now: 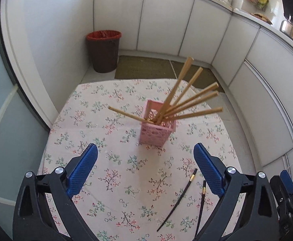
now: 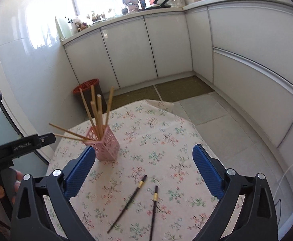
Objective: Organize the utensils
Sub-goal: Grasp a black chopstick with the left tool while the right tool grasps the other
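A pink perforated holder point(image 1: 156, 131) stands upright on the floral tablecloth point(image 1: 114, 172) and holds several wooden chopsticks point(image 1: 188, 100) that fan outward. It also shows in the right wrist view point(image 2: 104, 143). Two black chopsticks with gold bands lie flat on the cloth point(image 1: 178, 196) point(image 2: 127, 201), near the front. My left gripper point(image 1: 145, 152) is open and empty, above the cloth short of the holder. My right gripper point(image 2: 144, 156) is open and empty, above the black chopsticks, with the holder beside its left finger point(image 2: 80, 172).
A brown bin with a red liner point(image 1: 103, 50) stands on the floor beyond the table. White cabinets point(image 2: 138, 50) line the walls, with cluttered counters above. The left gripper's body point(image 2: 16, 146) and a hand appear at the left of the right wrist view.
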The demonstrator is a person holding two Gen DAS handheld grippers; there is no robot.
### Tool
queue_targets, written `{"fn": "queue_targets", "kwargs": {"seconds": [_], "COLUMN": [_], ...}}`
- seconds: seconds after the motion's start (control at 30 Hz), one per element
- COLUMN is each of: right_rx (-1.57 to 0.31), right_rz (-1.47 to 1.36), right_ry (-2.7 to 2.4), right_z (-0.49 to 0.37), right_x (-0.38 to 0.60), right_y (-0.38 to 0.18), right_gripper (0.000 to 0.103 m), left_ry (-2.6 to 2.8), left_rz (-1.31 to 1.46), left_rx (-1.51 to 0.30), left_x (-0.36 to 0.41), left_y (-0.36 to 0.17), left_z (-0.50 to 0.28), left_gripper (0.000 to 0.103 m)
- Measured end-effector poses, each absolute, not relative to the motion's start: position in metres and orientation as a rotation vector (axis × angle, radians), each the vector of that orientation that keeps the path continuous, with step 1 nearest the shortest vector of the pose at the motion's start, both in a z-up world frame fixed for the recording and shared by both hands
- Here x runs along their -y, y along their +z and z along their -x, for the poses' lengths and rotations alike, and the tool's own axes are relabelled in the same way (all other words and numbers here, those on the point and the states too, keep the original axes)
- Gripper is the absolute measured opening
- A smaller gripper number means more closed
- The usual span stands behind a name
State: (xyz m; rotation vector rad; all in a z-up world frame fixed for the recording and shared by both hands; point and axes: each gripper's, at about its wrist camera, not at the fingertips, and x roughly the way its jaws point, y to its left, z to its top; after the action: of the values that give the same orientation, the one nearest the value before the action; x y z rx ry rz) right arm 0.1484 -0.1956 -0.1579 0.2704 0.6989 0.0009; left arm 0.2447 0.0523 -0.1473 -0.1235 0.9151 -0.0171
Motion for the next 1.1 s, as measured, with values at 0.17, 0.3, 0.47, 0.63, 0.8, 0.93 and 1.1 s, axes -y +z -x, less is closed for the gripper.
{"fn": "queue_targets", "kwargs": {"seconds": [0.17, 0.3, 0.47, 0.63, 0.8, 0.93, 1.1], "right_rx": [-0.798, -0.873, -0.927, -0.985, -1.024, -1.057, -1.084], "right_rz": [-0.31, -0.342, -0.344, -0.342, -0.349, -0.359, -0.334], "right_ry": [-0.036, -0.055, -0.084, -0.106, -0.113, -0.118, -0.119], "right_z": [-0.127, -0.115, -0.107, -0.104, -0.111, -0.123, -0.141], "right_x": [0.222, 0.236, 0.252, 0.264, 0.267, 0.262, 0.25], "right_y": [-0.198, -0.225, -0.245, -0.26, -0.27, -0.277, -0.279], "right_gripper": [0.095, 0.095, 0.095, 0.095, 0.095, 0.095, 0.095], "left_ry": [-0.095, -0.131, -0.159, -0.186, -0.248, -0.268, -0.299], "left_rz": [-0.01, -0.132, -0.225, -0.281, -0.241, -0.256, -0.193], "left_rx": [-1.077, -1.215, -1.257, -1.288, -1.324, -1.336, -1.342], "left_x": [-0.01, 0.025, 0.056, 0.081, 0.087, 0.088, 0.078], "left_y": [-0.2, -0.253, -0.291, -0.317, -0.33, -0.33, -0.319], "left_z": [-0.258, -0.268, -0.283, -0.297, -0.305, -0.302, -0.294], "left_gripper": [0.095, 0.095, 0.09, 0.061, 0.035, 0.007, 0.006]}}
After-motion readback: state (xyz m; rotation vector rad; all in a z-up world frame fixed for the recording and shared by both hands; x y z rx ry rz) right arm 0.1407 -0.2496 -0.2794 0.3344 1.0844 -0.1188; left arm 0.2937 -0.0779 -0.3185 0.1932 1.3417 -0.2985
